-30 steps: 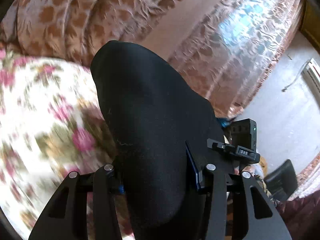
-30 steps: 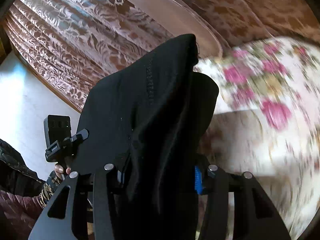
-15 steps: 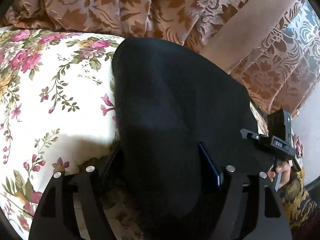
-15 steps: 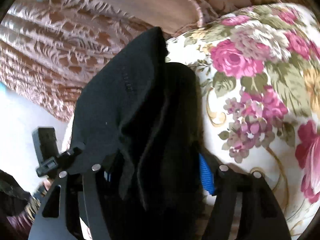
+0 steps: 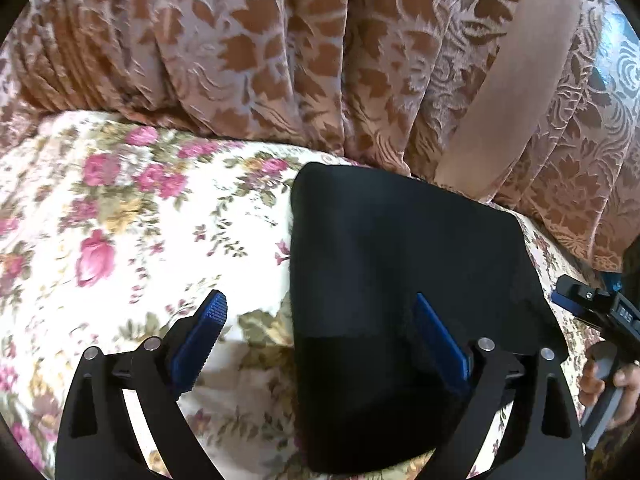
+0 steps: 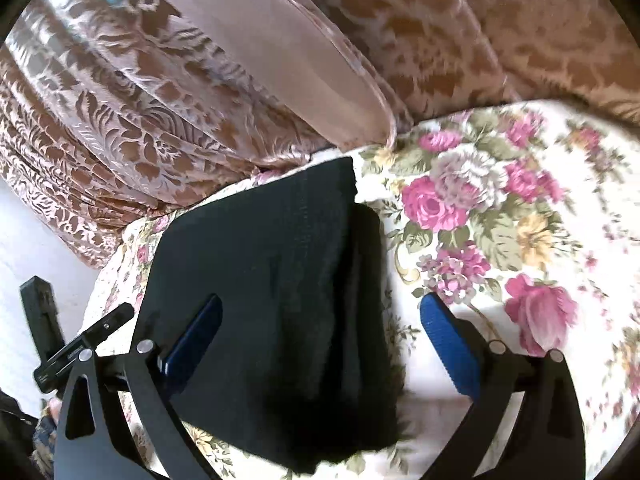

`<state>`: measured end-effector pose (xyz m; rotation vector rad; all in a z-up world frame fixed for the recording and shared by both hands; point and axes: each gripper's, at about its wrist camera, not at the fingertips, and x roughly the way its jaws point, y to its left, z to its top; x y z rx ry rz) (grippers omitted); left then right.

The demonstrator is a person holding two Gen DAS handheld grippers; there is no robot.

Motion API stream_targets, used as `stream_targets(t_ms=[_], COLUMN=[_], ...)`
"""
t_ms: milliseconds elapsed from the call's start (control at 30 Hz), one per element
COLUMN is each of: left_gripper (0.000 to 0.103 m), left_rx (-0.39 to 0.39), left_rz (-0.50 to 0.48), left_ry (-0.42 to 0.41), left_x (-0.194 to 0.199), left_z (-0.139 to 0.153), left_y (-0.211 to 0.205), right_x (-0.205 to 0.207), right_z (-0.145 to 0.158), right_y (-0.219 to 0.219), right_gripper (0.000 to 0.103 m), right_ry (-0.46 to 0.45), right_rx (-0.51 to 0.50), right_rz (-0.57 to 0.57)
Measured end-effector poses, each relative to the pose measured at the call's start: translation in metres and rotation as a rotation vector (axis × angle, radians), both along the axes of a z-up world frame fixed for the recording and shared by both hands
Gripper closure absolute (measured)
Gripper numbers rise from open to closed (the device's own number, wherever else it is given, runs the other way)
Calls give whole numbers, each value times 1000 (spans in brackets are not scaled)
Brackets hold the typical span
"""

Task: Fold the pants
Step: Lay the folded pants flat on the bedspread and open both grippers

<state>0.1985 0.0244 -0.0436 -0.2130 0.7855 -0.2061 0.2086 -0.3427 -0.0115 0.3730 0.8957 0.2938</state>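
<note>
The black pants (image 5: pixel 400 280) lie folded into a compact stack on the floral bedspread (image 5: pixel 120 240). My left gripper (image 5: pixel 320 320) hovers over their near left edge. Its jaws are opening, one blue pad above the cloth and the other over the bedspread, neither pressing. In the right wrist view the same pants (image 6: pixel 272 280) show stacked layers along their right side. My right gripper (image 6: pixel 320 332) straddles that edge with its jaws opening, and the pads stand clear of the cloth.
A brown patterned curtain (image 5: pixel 260 60) hangs along the far side of the bed, with a plain beige band (image 6: pixel 280 48) in it. A hand (image 5: pixel 612 380) grips the other tool's handle at the right. Pale floor (image 6: pixel 24 248) shows past the bed's corner.
Both grippers held the pants up between their jaws. Now the jaws have spread wide, the cloth is released, and the pants lie flat on the bedspread.
</note>
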Motion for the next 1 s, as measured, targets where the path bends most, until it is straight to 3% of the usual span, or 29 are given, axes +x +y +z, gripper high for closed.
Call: stream_targets(t_ms=[467, 733, 1000], left_gripper=[4, 4, 3], left_rx=[146, 169, 236], left_rz=[33, 38, 78], left_ry=[-102, -111, -135], left_x=[-107, -150, -174], left_z=[13, 9, 10], left_y=[-26, -38, -41], right_x=[-108, -149, -171], right_z=[24, 20, 20], right_y=[77, 107, 102], right_gripper=[2, 2, 2], right_ry=[-131, -153, -158], right_rx=[-287, -360, -355], right_rz=[-74, -88, -140])
